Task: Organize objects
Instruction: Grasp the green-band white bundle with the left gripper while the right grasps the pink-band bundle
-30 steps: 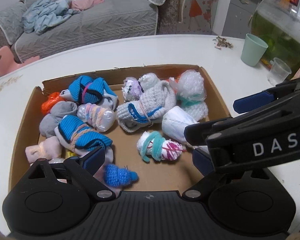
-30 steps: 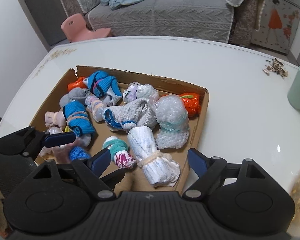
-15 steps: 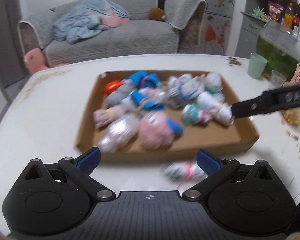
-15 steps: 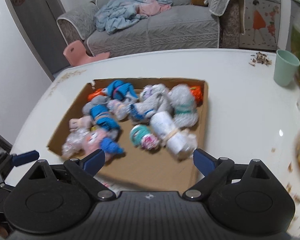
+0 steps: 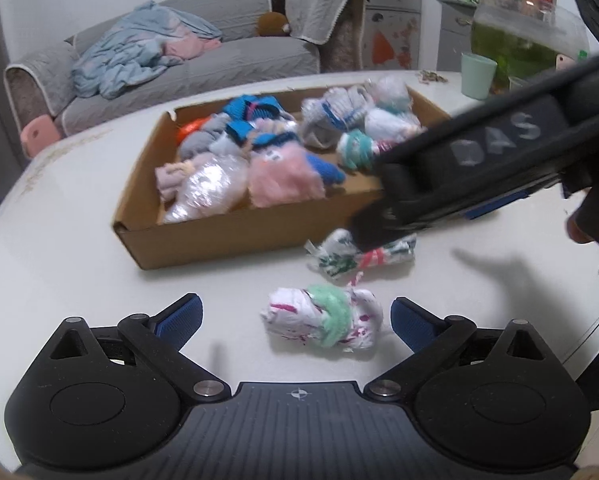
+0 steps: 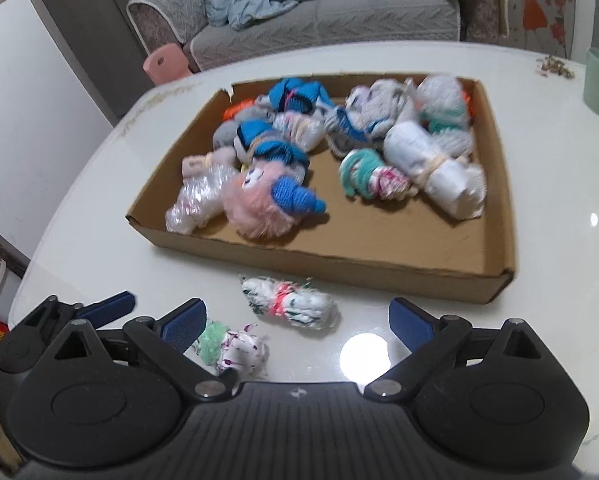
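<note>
Two tied sock bundles (image 6: 289,306) (image 6: 231,348) on table before sock-filled cardboard box (image 6: 339,270).

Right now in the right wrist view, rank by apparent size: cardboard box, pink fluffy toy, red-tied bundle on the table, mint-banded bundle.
1. cardboard box
2. pink fluffy toy
3. red-tied bundle
4. mint-banded bundle, partly hidden behind the tongs, so its rank is unsure.

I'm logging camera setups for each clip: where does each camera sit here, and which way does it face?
Left wrist: on the left gripper, looking forward and down over the table at a mint-banded bundle between its open fingers; the right gripper crosses at right.
Right wrist: on the right gripper, jaws opening, looking down at a pink-banded bundle before the box; the left gripper shows at lower left.
Shared: box, both bundles, sofa, green cup.
</note>
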